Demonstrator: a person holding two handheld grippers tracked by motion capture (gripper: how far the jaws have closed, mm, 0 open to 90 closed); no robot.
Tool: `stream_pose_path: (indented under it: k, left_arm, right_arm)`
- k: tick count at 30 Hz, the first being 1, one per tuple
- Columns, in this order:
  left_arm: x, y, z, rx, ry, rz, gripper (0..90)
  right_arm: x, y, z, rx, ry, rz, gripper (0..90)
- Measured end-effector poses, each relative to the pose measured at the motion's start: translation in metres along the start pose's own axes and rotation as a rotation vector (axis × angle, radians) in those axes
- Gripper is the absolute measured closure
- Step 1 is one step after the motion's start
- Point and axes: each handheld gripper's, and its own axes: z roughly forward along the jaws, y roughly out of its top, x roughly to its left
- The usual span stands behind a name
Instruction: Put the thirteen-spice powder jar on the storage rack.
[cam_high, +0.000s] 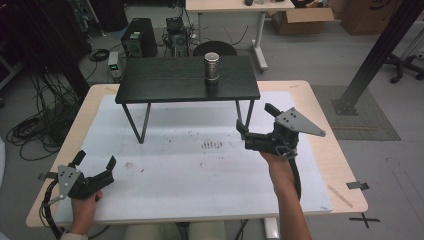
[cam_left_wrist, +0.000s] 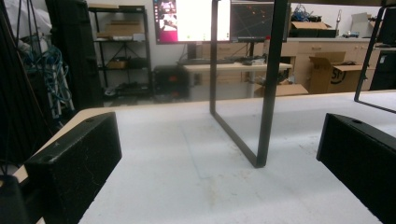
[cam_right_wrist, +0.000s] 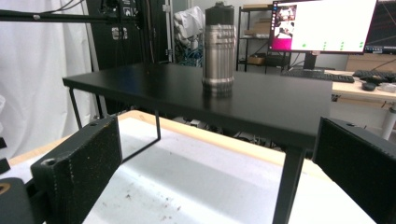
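A steel tumbler with a dark lid stands upright on a low black shelf, toward its right side. My right gripper hovers open just in front of the shelf's right legs, below and right of the tumbler. In the right gripper view the tumbler rises on the shelf top beyond my right gripper, whose jaws are wide apart and hold nothing. My left gripper rests open at the near left of the table. In the left gripper view, my left gripper faces the shelf's thin black leg.
The shelf stands on a white mat that covers a wooden table. Dark crumbs speckle the mat's middle. Beyond the table are a computer tower, cables, a desk and cardboard boxes. A black post rises at right.
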Motion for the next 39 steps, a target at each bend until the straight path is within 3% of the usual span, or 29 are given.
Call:
stream_pose_path:
  k: [24,39]
  left_arm:
    - [0.0,0.0,0.0,0.001,0.002,-0.001,0.2]
    - [0.0,0.0,0.0,-0.001,0.004,-0.002,0.2]
  right_arm:
    - [-0.025,-0.073,-0.01,-0.008,-0.086,0.069,0.4]
    - [-0.036,-0.112,-0.013,-0.012,-0.171,0.04,0.4]
